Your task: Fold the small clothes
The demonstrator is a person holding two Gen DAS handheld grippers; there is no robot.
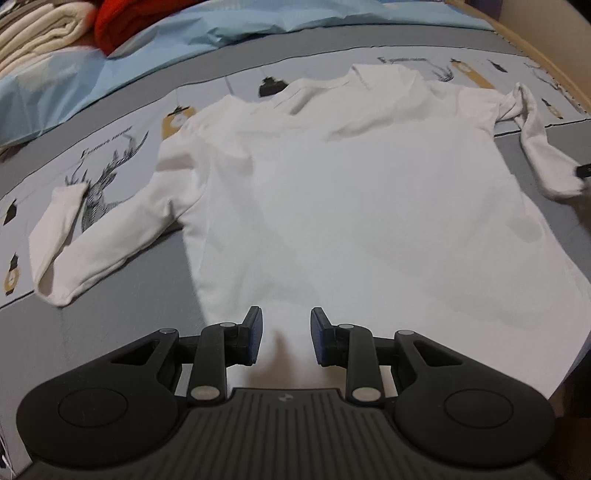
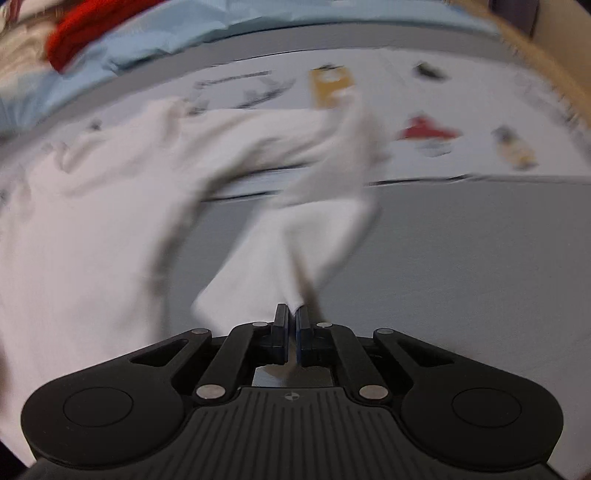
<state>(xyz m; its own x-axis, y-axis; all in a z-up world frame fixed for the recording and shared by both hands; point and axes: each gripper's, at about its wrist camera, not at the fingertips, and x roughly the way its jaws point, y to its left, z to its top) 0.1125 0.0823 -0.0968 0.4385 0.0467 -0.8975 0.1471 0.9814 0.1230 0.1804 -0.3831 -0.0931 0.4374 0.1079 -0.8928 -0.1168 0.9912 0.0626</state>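
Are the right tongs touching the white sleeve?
Touching. In the right wrist view the right tongs are shut on the cuff of the white sleeve, and the cloth runs straight out from between the pads.

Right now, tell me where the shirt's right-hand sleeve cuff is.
In the right wrist view the sleeve cuff is pinched between the right gripper jaws, over the grey bedsheet, right of the white shirt body.

One white long-sleeved shirt [image 1: 332,192] lies spread on the bed sheet [image 1: 122,280], and two grippers work over it. At the bed's far left corner sit one red garment [image 1: 118,26] and one stack of cream cloth [image 1: 40,33].
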